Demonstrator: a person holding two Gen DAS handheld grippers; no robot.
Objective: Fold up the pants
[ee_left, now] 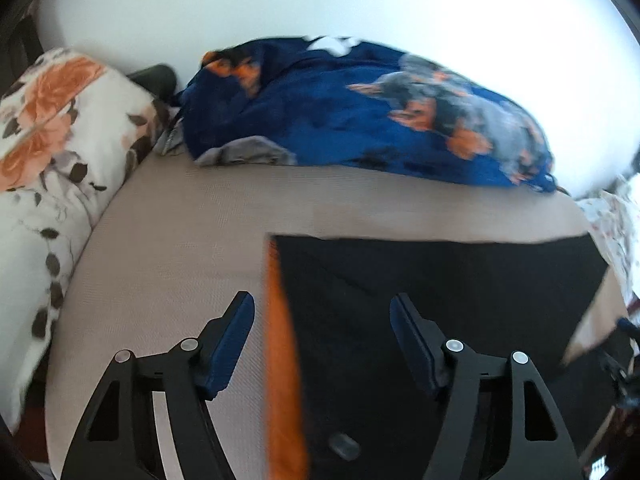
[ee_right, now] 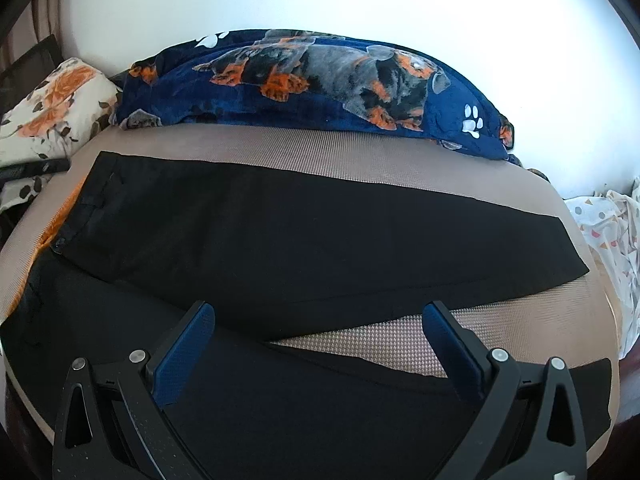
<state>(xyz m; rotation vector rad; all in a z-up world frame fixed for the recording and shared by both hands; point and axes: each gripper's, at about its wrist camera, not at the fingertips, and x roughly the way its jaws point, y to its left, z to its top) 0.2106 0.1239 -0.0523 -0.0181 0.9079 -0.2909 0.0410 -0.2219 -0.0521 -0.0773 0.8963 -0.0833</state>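
The left gripper (ee_left: 322, 308) hangs with jaws spread, holding nothing; the pants' (ee_left: 440, 292) orange-lined waistband edge (ee_left: 280, 360) runs between them. The right gripper (ee_right: 318, 316) is also spread and empty, one pant leg under it, the other just ahead, the two legs splayed on the tan bed (ee_right: 360, 148). Beyond lie a blue dog blanket (ee_right: 320, 80) and, far left, a floral pillow (ee_right: 48, 108).

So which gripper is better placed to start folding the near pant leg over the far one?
Probably the right gripper: it is open just above the near leg of the black pants. The left gripper, also open, straddles the orange-lined waist edge, partly over the bed cover.
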